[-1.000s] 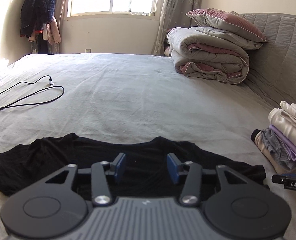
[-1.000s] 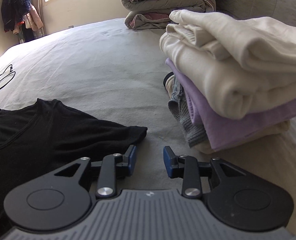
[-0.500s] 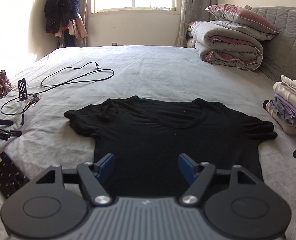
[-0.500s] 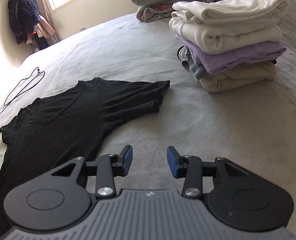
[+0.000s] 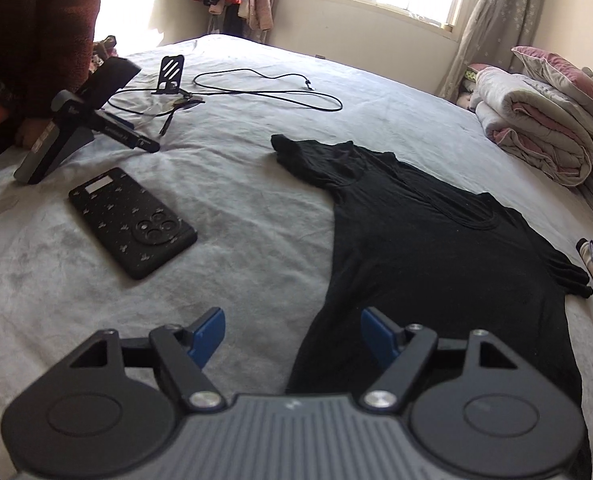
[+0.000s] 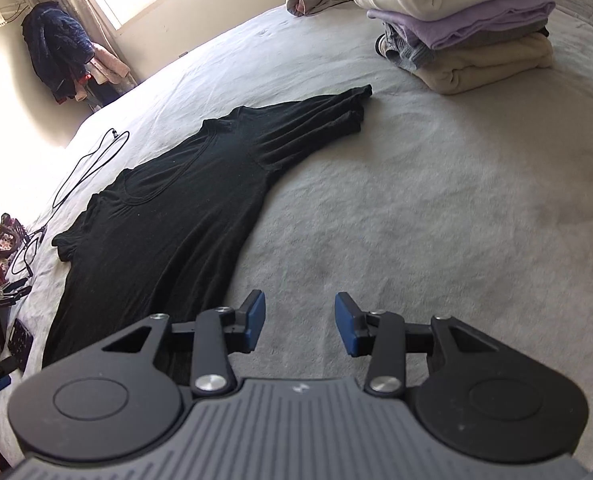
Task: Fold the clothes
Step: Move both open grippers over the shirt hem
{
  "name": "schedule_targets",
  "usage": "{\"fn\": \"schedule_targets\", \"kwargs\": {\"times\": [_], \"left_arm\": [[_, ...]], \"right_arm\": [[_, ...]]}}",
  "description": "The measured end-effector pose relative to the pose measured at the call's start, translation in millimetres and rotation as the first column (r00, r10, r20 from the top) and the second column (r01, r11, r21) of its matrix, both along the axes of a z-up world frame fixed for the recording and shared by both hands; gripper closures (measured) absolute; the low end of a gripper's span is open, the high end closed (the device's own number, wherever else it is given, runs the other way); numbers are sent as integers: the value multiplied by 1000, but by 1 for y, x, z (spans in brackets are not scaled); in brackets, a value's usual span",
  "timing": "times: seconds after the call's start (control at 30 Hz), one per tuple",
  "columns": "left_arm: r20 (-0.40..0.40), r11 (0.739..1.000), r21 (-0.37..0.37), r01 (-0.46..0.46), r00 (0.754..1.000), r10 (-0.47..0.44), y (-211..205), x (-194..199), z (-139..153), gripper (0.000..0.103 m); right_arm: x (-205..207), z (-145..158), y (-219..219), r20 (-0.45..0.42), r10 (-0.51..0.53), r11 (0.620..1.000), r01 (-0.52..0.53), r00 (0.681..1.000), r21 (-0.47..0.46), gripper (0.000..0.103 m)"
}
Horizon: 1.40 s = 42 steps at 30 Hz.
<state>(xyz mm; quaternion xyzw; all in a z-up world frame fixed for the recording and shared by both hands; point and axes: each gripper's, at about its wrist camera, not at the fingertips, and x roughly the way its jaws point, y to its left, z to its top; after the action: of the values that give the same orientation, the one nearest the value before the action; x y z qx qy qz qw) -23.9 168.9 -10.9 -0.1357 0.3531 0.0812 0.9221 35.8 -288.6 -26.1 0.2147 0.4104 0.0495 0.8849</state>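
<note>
The left gripper (image 5: pixel 292 336) is held with its blue-padded jaws spread wide and nothing between them, poised over the lower left side edge of the black T-shirt (image 5: pixel 436 256). The right gripper (image 6: pixel 299 322) is likewise released and empty, and is seen above bare bed cover just beside the shirt's right side edge.

The T-shirt is laid flat on the grey bed (image 6: pixel 436 208), neckline away from the grippers, both short sleeves spread out to the sides and the hem nearest the grippers. No fold is visible in it. The step in hand is therefore judged to be the approach for a first fold, with the garment spread but not yet gripped.

For the next move, a single layer edge would probably have to be pinched on each side, most likely near the hem or at the sleeve, and each gripper lowered until the fabric is caught between the pads without the bed cover being gathered as well.

Further out, a phone (image 5: pixel 132 222) lies face down to the left of the shirt, well apart from it, and a black cable (image 5: pixel 268 94) is looped beyond. A pile of folded clothes (image 6: pixel 460 28) stands to the right, near the right sleeve, and a rolled quilt (image 5: pixel 536 136) lies at the head of the bed.
</note>
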Motion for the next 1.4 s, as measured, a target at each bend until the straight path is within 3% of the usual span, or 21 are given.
{"fn": "schedule_targets", "kwargs": {"times": [0.27, 0.43, 0.7, 1.07, 1.23, 1.4], "left_arm": [[-22, 982, -164, -91, 996, 88, 19, -15, -19, 27], [-48, 972, -210, -104, 994, 96, 21, -14, -31, 28], [-51, 977, -201, -66, 997, 57, 19, -10, -34, 29], [-55, 991, -135, -2, 998, -6, 13, -2, -40, 39], [-59, 994, -110, 1, 998, -7, 10, -1, -41, 53], [-67, 997, -76, 4, 998, -9, 4, -1, -41, 74]], "right_arm": [[-18, -14, 9, -21, -14, 998, 15, 1000, 57, 60], [-22, -17, 10, -12, -16, 998, 16, 1000, 57, 60], [-24, -17, 11, -8, -14, 999, 14, 1000, 47, 60], [-31, -18, 15, 23, 31, 998, -32, 999, 57, 60], [-29, -22, 30, 21, 93, 995, -94, 995, 45, 66], [-32, -26, 52, 37, 157, 986, -155, 987, -67, 82]]}}
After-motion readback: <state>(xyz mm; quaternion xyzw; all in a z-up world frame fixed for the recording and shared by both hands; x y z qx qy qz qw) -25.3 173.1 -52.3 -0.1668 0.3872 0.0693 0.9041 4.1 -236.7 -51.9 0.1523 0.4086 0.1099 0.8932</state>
